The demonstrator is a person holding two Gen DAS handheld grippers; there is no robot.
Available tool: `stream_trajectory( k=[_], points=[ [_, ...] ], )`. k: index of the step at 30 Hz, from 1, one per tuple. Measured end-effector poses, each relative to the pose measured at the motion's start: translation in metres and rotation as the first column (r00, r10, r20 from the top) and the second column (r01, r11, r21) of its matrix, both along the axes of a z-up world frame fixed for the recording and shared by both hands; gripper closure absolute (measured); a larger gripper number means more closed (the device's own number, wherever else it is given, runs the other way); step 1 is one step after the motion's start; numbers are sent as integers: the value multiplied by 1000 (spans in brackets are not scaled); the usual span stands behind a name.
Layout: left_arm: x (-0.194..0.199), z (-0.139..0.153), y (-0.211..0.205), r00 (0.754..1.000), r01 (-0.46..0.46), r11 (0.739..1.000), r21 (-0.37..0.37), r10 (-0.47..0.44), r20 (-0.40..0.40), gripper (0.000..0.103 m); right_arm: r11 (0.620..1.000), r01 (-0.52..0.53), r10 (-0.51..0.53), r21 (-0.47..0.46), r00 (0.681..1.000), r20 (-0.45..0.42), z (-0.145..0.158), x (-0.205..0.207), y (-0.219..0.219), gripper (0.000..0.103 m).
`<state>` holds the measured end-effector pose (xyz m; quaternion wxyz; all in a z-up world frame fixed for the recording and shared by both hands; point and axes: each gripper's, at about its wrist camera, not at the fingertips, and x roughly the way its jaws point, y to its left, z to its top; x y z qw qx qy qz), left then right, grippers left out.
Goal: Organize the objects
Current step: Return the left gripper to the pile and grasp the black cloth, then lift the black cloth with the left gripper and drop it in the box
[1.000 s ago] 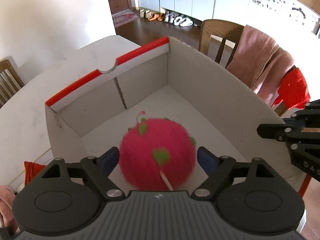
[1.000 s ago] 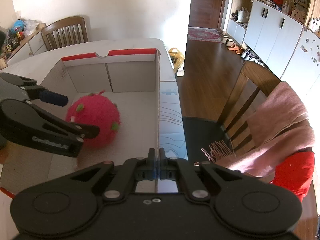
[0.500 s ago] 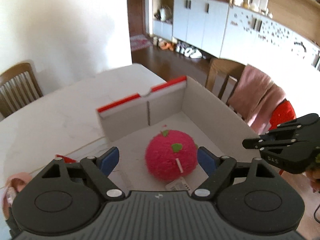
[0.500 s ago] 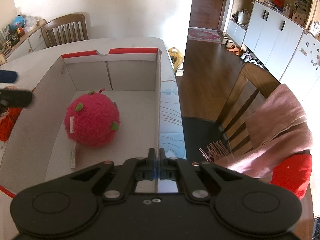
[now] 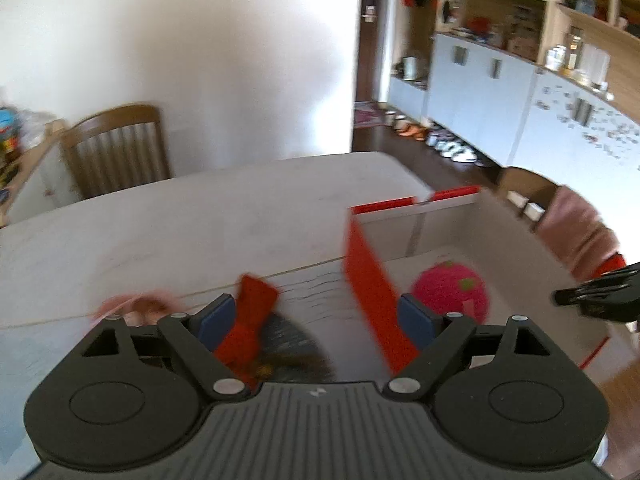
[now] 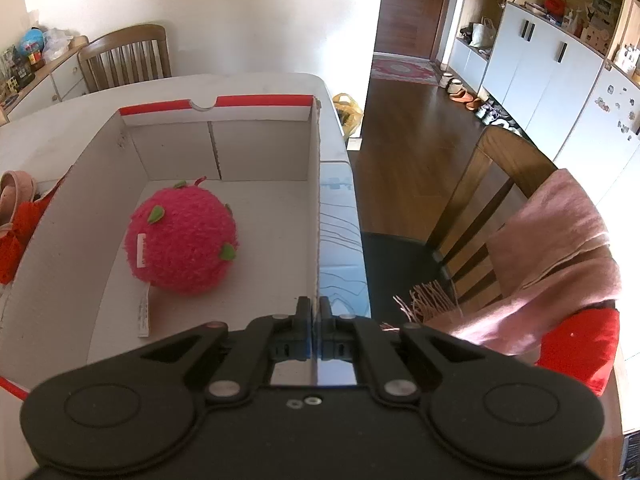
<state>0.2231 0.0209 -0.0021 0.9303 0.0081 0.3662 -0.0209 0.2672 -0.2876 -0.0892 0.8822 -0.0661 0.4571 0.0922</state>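
Note:
A fuzzy pink plush ball with green spots lies on the floor of the open cardboard box, free of both grippers. My right gripper is shut on the top edge of the box's right wall. In the blurred left wrist view, my left gripper hangs outside the box above the table. Its jaws are opening with nothing held between them. The box's red outer wall and the ball lie ahead to the right. A red fabric item lies on the table under the left jaw.
A pink item and the red fabric lie left of the box on the white table. A chair with a pink scarf stands right of the table edge. Another wooden chair is at the far side.
My left gripper let the pink ball go inside the box, then drew back up and to the left, out over the table. The right gripper stayed clamped on the box wall.

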Motion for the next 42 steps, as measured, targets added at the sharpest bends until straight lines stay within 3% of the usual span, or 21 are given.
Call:
stream_trajectory(
  k=[8,18,29,38,39,42],
  points=[
    [-18,-30,58,985,-166,986,34,167,-49,1,1000,2,-2,-11,1000,-1,0,0,1,100],
    [-19,-77,110,944,-306,946,107,316,-97,0,1000,-1,1,-27,1000,0,-2,1,4,100],
    [-9,-109,126,935,-310,944,109,324,-148,0,1000,-2,2,-30,1000,0,-2,1,3,99],
    [-9,-113,127,938,-303,947,104,316,-145,1,1000,-1,1,-29,1000,-1,-3,1,4,99],
    [-9,-113,127,939,-302,948,96,313,-143,3,1000,-1,1,-29,1000,-1,-3,1,4,99],
    [-10,-112,128,939,-297,952,69,304,-160,30,1000,-1,0,-28,1000,-1,-3,1,4,99]
  ],
)
